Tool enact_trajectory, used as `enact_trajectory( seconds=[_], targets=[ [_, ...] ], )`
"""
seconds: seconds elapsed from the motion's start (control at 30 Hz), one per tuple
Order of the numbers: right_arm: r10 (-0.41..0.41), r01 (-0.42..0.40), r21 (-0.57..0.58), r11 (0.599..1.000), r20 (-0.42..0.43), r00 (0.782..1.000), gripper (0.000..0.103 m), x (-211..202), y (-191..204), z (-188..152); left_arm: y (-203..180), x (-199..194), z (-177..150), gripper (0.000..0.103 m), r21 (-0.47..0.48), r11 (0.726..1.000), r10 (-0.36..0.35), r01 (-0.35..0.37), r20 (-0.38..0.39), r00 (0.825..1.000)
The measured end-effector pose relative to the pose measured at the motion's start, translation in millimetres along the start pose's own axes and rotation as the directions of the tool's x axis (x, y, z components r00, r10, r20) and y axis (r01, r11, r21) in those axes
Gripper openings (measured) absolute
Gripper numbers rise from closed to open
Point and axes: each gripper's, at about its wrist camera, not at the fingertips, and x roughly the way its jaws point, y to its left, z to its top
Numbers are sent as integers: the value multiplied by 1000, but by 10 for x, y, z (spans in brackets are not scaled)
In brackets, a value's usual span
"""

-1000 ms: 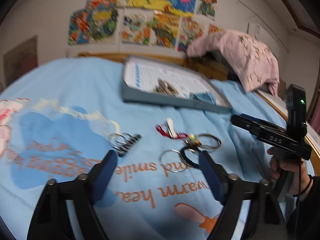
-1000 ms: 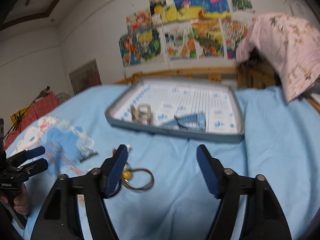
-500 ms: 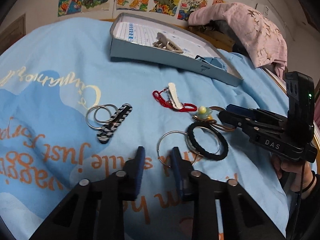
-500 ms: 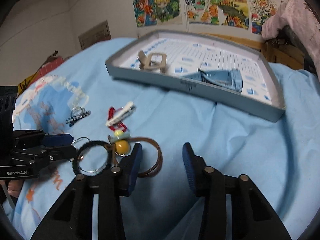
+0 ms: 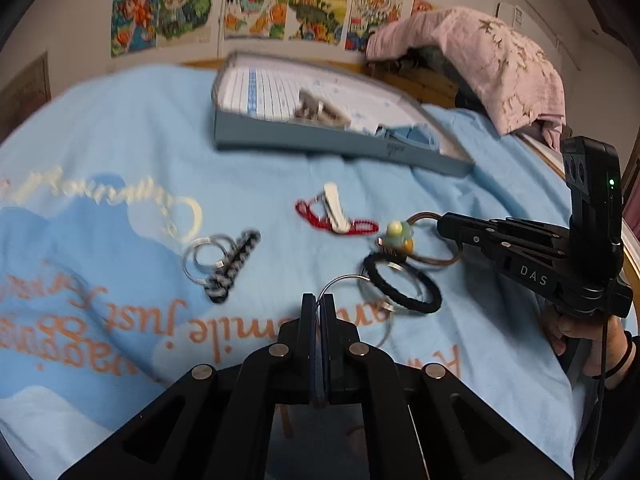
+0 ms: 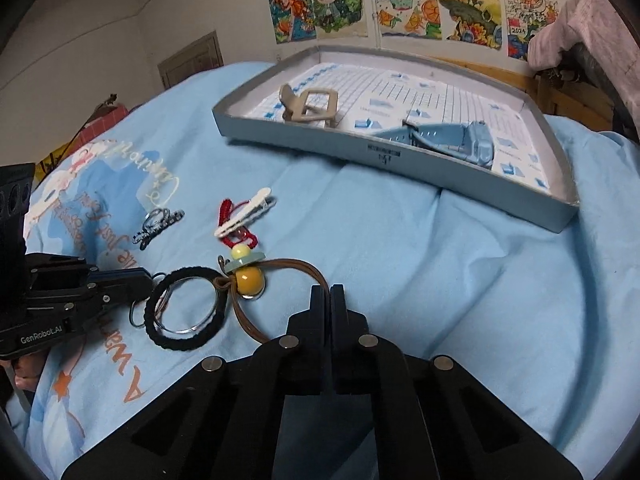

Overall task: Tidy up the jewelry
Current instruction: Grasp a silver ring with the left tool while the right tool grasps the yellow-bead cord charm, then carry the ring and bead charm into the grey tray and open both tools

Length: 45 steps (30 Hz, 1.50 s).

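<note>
So both grippers are pinching something at once. The left gripper (image 5: 319, 304) has its jaws pressed together on the near edge of a silver ring (image 5: 349, 280), which lies on the blue bed sheet (image 5: 120, 152) and overlaps the black hair tie (image 5: 400, 286). The right gripper (image 6: 329, 294) is closed on the brown leather loop (image 6: 308, 270), the one with the yellow bead (image 6: 249, 281) and a little green charm (image 6: 243, 255) knotted on.

Everything's bunched up together, which is the tricky part. From the right wrist view the black hair tie (image 6: 182, 312) touches the brown loop near the bead, and there's at least one silver ring inside or under it. I'd guess lifting either piece fast will drag its neighbours along. If it were me, I'd raise the leather loop slowly and straight up, watch whether the hair tie comes with it, and use the other gripper's hold on the ring as an anchor to pull the two apart.

The destination looks like the grey tray (image 6: 400, 158) further up the bed, which already holds a beige hair claw (image 6: 308, 106) and a blue strap (image 6: 452, 140). Plenty is left on the sheet: a white clip (image 6: 244, 216) lying across a red cord (image 6: 236, 240), and a black-and-white keychain (image 5: 232, 266) with its own rings, off to the left and well apart from the tangle.

The thin ring could slip from a flat pinch, so keep it low until it's over the tray.
</note>
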Motion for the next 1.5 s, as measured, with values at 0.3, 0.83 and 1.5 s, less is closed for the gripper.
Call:
enact_trajectory(
  seconds=[0.3,0.83,1.5],
  targets=[
    [-33,35,-8,999,178,983,2,-431,-64,170,-10,-283,325,2,-13,1000,18,-17,90,996],
    [-45,28,46,999,417,908,2,-791,-508,967,-213,-147,1540,2,-44,998,54,-43,289,956],
    [-200,99,300,949,329,923,2,184,-1387,992,-617,1276,1713,3,-32,999,34,-30,137,990]
  ],
)
